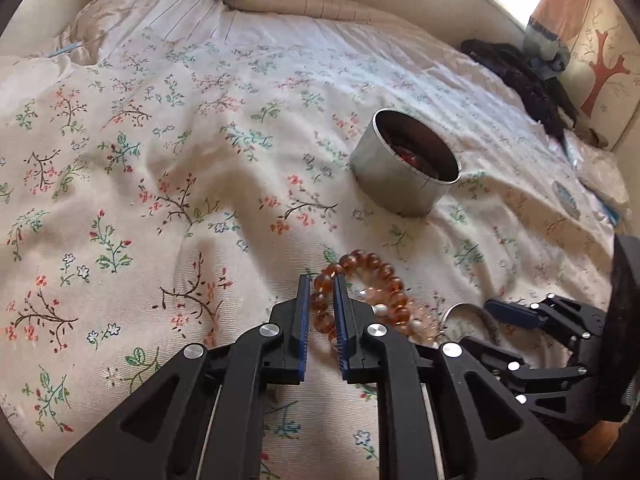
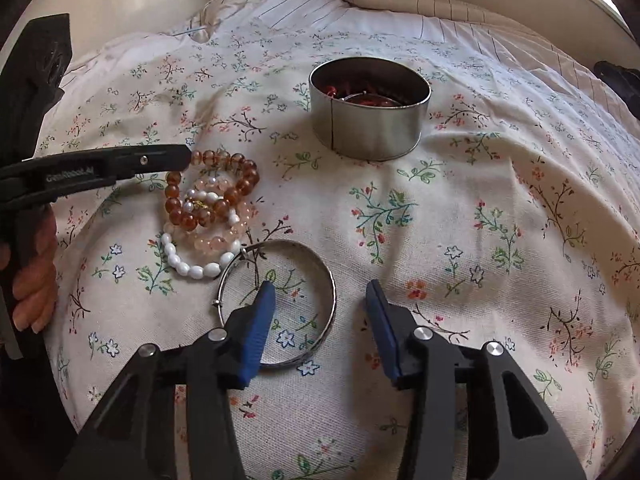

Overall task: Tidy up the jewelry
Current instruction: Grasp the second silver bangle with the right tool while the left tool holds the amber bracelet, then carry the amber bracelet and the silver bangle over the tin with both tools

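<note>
Right wrist view: metal tin [image 2: 370, 120] on the floral bedspread [image 2: 460, 240] held red jewelry. My left gripper [image 1: 323, 280] pinched the amber bead bracelet [image 2: 212, 190]; right gripper [image 2: 320, 296] gaped, straddling the silver bangle's [image 2: 330, 300] rim, gripping nothing.

1. The cream floral cotton bedspread [image 2: 460, 240] is matt woven cloth with a visible coarse weave.
2. The round silver metal tin [image 2: 370, 120] has a smooth brushed wall with a dull sheen.
3. The amber glass-like bead bracelet [image 2: 240, 184] is glossy and translucent.
4. The white oval-bead bracelet [image 2: 192, 270] looks smooth and shiny.
5. The thin silver metal bangle [image 2: 330, 296] is polished.
6. The black plastic left gripper [image 1: 322, 300] and right gripper [image 2: 320, 300] are matt, with ribbed blue rubbery pads [image 2: 256, 332].
</note>
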A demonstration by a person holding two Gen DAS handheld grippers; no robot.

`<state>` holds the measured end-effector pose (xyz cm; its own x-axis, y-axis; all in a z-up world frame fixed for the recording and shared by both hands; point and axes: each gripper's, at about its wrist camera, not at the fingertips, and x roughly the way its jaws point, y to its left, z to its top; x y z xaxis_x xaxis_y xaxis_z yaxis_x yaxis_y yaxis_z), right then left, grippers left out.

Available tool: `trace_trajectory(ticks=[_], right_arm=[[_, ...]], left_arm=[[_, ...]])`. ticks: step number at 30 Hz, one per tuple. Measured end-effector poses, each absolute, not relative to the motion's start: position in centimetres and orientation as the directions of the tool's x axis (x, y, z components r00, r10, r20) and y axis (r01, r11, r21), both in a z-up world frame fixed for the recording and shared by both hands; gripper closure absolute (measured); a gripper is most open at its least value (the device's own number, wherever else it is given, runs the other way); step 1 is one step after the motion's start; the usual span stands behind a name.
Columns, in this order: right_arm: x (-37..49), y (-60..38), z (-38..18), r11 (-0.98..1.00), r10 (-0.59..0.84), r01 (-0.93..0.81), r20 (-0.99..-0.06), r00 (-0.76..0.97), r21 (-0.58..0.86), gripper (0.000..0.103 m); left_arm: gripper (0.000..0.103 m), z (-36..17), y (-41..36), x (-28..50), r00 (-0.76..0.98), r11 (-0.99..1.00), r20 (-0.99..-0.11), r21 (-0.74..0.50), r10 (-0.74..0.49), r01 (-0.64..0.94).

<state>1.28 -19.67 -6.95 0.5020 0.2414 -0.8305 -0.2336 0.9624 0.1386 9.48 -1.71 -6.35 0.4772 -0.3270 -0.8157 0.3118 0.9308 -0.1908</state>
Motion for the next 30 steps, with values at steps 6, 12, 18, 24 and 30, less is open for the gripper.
trace_trajectory(ticks=[6,12,18,24,30], right_arm=[[0.9,-19.9,-6.3,0.96,0.251,-0.242,-0.814,0.525,0.14,0.096],[0.1,-23.2,-4.4,0.923,0.376,-0.18,-0.705,0.601,0.339,0.097],[-0.1,-24.2,-3.3,0.895,0.42,-0.174,-0.642,0.641,0.411,0.097],[-0.2,-24.5,-2.6,0.876,0.448,-0.189,-0.604,0.659,0.445,0.097],[0.4,-25.1,-1.8,0.834,0.488,-0.189,-0.536,0.689,0.518,0.097]], left_arm=[[0.076,-7.9,-2.3,9.8,0.434,0.932,-0.851,-0.16,-0.297,0.324],[0.092,-5.0,-2.6,7.8,0.55,0.921,-0.77,-0.12,-0.323,0.371],[0.092,-2.2,-3.2,6.0,0.648,0.921,-0.684,-0.092,-0.334,0.378],[0.092,-0.7,-4.2,5.0,0.706,0.925,-0.636,-0.034,-0.311,0.378],[0.092,0.3,-4.8,4.9,0.737,0.927,-0.6,-0.021,-0.311,0.375]])
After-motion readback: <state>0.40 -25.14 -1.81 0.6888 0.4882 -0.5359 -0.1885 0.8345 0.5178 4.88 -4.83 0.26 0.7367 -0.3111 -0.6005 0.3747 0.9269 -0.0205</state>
